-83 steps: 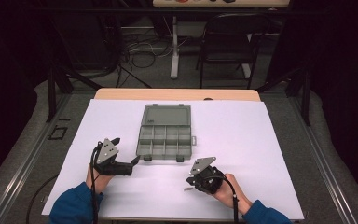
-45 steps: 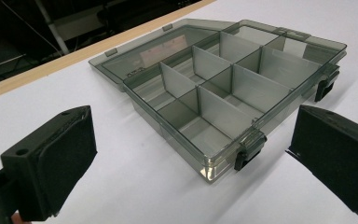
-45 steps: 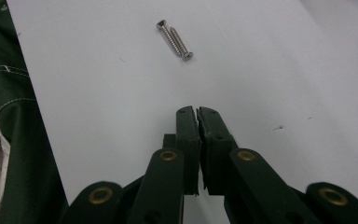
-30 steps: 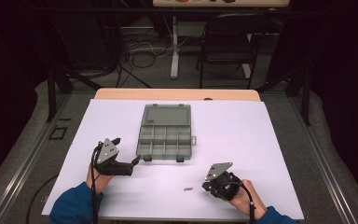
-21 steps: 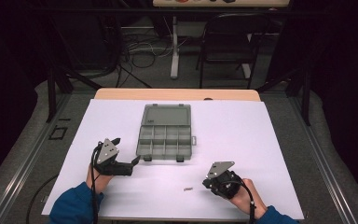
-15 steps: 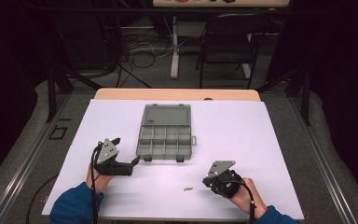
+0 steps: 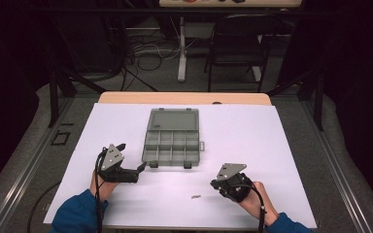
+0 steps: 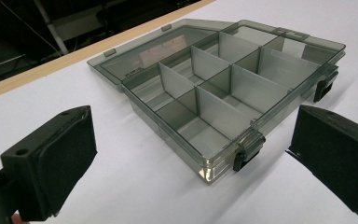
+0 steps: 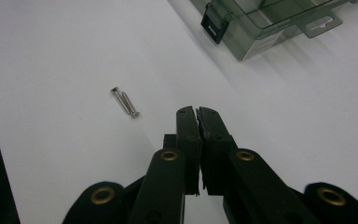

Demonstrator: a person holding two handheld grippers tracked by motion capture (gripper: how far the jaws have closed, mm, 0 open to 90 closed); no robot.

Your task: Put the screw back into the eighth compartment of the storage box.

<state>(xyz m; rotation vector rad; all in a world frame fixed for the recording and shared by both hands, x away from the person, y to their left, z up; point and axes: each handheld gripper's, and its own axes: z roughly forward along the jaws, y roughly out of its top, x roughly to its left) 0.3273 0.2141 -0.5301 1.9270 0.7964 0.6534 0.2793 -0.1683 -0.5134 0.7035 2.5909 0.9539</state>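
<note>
Steel screws (image 9: 125, 102), two lying side by side on the white table (image 7: 272, 145), rest near the organizer box (image 7: 171, 141), off its front edge. The right tongs (image 9: 197, 112) are clenched on nothing, just beside the screws without touching them. The left tongs (image 8: 191, 154) are released, jaws wide, at the box's front left corner, well apart from the screws.

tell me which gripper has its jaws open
The left gripper: its jaws stand wide apart facing the organizer box. The right gripper has its jaws pressed together.
</note>
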